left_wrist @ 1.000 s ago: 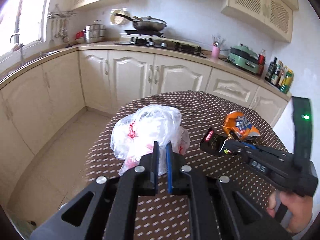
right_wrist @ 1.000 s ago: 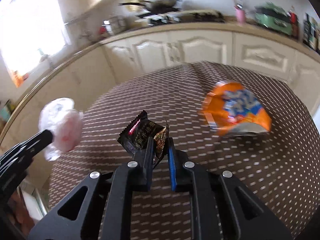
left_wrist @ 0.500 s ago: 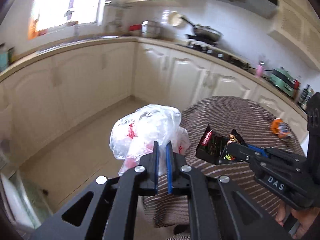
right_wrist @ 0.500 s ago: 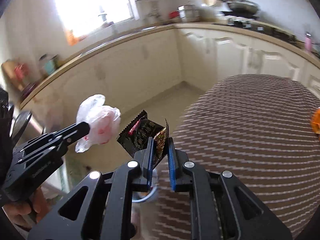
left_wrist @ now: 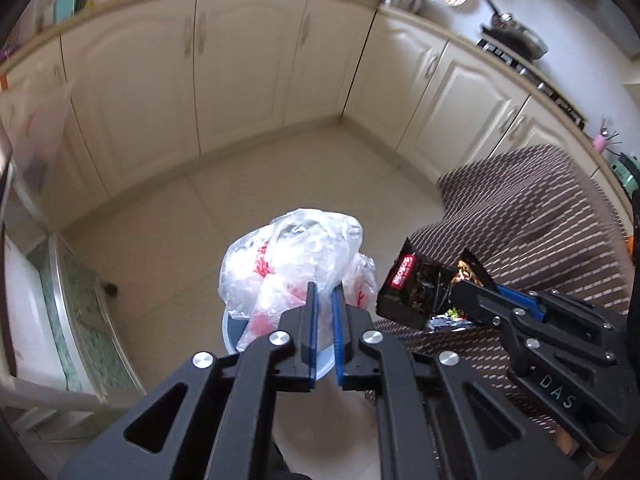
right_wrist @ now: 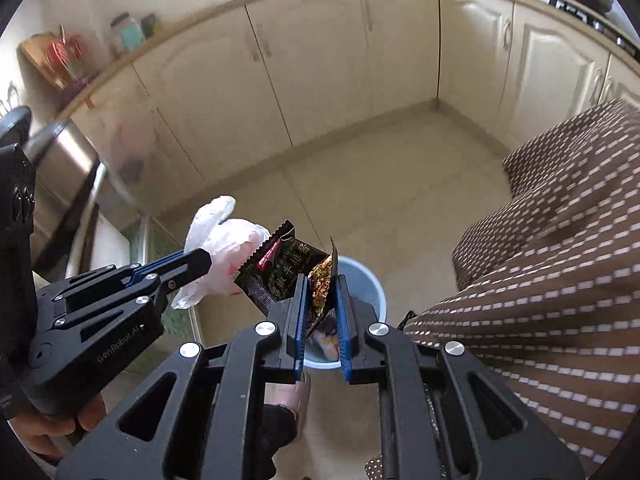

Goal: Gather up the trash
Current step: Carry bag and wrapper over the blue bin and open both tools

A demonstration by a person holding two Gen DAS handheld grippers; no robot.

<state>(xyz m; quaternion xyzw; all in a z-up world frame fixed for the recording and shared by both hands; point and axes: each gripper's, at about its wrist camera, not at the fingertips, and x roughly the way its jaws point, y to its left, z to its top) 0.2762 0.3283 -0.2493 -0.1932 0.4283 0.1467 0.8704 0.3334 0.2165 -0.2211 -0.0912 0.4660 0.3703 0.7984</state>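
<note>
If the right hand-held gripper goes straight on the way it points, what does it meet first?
Probably the blue bin on the floor: the right hand-held gripper, shut on a dark wrapper, points down toward its opening. Depth is unclear.

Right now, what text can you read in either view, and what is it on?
"DAS": right gripper body, left wrist view.
"GenRobot.AI": left gripper body, right wrist view.
"牛排酱": black wrapper; its red label is too blurred.
Plastic bag: red print, unreadable.

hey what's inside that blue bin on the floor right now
In the right wrist view, the blue bin shows some colourful rubbish between the right gripper fingers. The black snack wrapper and the gripper cover the rest.
</note>
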